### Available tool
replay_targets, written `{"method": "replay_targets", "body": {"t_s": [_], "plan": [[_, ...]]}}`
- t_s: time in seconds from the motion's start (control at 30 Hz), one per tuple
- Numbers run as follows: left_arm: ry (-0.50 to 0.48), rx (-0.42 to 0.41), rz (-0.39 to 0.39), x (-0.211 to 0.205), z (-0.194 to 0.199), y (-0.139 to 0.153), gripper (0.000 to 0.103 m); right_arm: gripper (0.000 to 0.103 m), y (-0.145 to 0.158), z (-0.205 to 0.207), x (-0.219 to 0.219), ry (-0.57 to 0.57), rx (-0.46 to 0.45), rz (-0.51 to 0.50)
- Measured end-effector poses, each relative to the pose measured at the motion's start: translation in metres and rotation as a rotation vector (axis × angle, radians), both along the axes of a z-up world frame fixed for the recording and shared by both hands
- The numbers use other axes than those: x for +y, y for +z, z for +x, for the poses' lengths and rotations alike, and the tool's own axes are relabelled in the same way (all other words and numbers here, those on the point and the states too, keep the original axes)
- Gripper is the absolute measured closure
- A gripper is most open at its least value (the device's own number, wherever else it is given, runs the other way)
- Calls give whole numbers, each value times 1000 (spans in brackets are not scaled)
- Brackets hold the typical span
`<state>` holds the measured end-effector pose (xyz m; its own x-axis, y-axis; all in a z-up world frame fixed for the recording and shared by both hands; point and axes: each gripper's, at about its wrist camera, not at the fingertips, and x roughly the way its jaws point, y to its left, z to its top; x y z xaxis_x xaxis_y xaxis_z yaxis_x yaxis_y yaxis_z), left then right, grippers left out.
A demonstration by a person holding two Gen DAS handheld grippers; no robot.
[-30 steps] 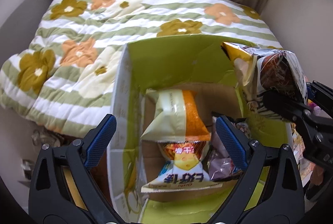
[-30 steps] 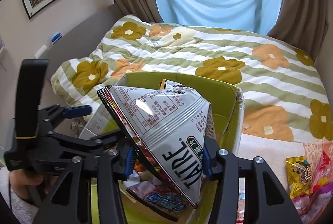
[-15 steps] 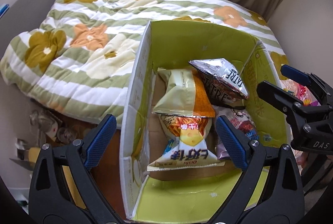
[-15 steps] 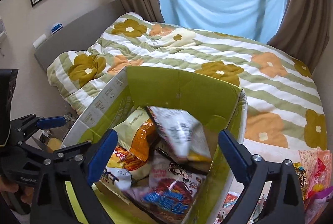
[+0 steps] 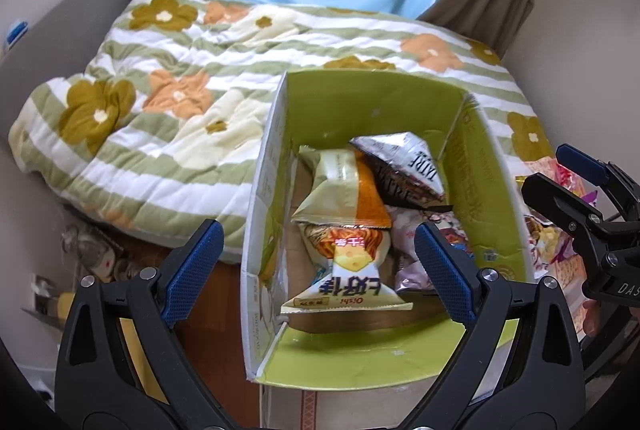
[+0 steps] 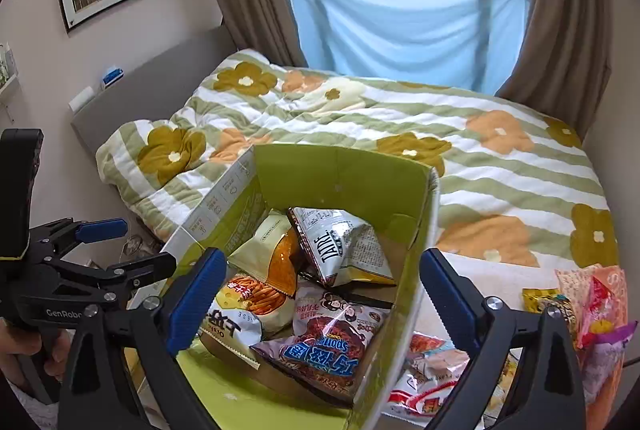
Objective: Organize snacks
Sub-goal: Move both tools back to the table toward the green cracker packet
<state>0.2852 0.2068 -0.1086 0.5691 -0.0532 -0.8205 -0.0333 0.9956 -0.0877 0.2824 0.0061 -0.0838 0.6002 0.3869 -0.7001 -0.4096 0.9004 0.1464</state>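
A green cardboard box (image 5: 372,102) (image 6: 344,174) stands open at the foot of the bed and holds several snack bags. A silver TATRE bag (image 5: 404,166) (image 6: 344,246) lies loose at its far right, beside a pale green and orange bag (image 5: 340,190) (image 6: 268,250). A cheese snack bag (image 5: 348,270) (image 6: 244,306) and a purple bag (image 6: 324,338) lie nearer. My left gripper (image 5: 320,270) is open and empty above the box's near end. My right gripper (image 6: 320,290) is open and empty over the box; it also shows in the left wrist view (image 5: 580,190).
Several loose snack bags (image 6: 584,298) lie on the surface right of the box, more (image 6: 432,374) by its right wall. A flowered quilt (image 6: 360,118) covers the bed behind. Curtains (image 6: 404,26) hang at the window. Clutter (image 5: 92,254) sits on the floor at left.
My right gripper opened and let the silver TATRE bag fall into the box, then drew back to the right. Both grippers have risen, so the box looks farther away.
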Motion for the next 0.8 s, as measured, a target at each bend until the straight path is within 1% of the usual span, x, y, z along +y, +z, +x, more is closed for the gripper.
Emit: {"method": "replay_targets", "body": {"t_s": [0.1, 0.23, 0.37, 0.47, 0.6, 0.73, 0.8], "plan": [[-37, -18, -12, -10, -7, 6, 7, 7, 10, -14, -9, -34, -23, -5], [-112, -46, -24, -32, -19, 12, 7, 7, 23, -34, -30, -88, -43, 2], [-182, -62, -42, -63, -28, 16, 7, 7, 28, -51, -62, -152, -27, 5], [-245, -70, -54, -95, -38, 20, 7, 7, 32, -67, -98, -209, -25, 6], [-308, -74, -49, -140, -49, 24, 7, 7, 35, -87, -146, -277, -25, -5], [-355, -66, -50, -190, -61, 23, 7, 7, 30, -100, -194, -313, 0, -22], [-373, -47, -57, -216, -65, 18, 7, 7, 27, -106, -216, -321, 8, -29]]}}
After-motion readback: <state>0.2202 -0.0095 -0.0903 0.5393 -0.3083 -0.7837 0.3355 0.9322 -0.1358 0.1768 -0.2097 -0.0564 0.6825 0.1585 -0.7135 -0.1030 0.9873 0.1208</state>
